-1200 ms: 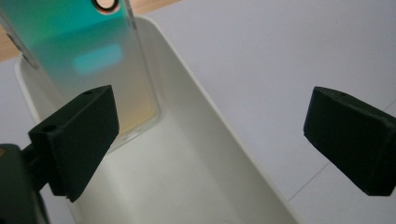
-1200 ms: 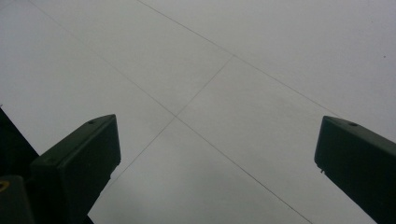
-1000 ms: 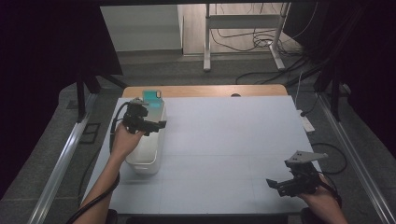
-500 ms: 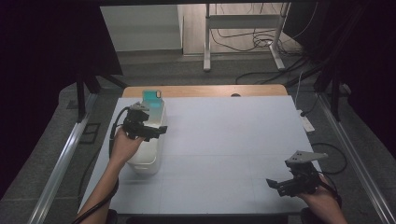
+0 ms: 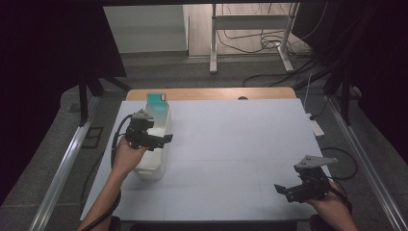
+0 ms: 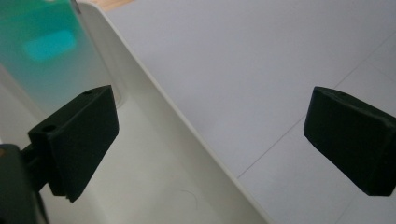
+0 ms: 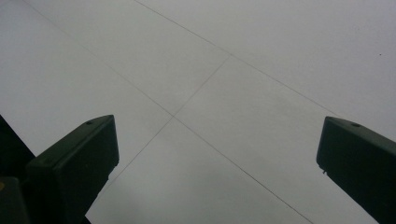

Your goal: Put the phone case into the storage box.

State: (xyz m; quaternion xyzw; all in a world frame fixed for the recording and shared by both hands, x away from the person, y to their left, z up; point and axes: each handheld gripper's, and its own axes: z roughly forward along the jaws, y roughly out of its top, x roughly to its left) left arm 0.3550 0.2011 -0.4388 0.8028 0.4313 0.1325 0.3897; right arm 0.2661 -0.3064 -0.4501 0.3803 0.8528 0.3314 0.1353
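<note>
My right gripper [image 5: 294, 189] sits nearest me, low at the near right corner of the table [image 5: 240, 144], and its jaws stand wide apart with nothing between them. In the right gripper view I see the two black pads spread to either edge — between them lies bare white tabletop crossed by thin seam lines. It holds nothing and touches nothing that I can make out.

My left gripper [image 5: 159, 139] is farther up on the left side, poised over the white bin [image 5: 153, 166] that stands along the table's left part. Its jaws are also spread wide. In the left gripper view [image 6: 208, 140] one pad hangs over the bin's pale inside, the other over the tabletop outside, so the bin's long rim [image 6: 187, 126] runs between them. I cannot tell whether either pad touches the rim; nothing is clamped.

At the far end of the bin stands a translucent teal-green piece [image 5: 157, 100], upright against the bin's end wall, seen in the left gripper view [image 6: 46, 51] as a blurred green sheet with a brighter rectangular patch. If that patch is a label, it is too blurred to read — I see no legible writing or brand anywhere.

Beyond the white surface a strip of wooden tabletop [image 5: 216, 93] shows at the far edge.
</note>
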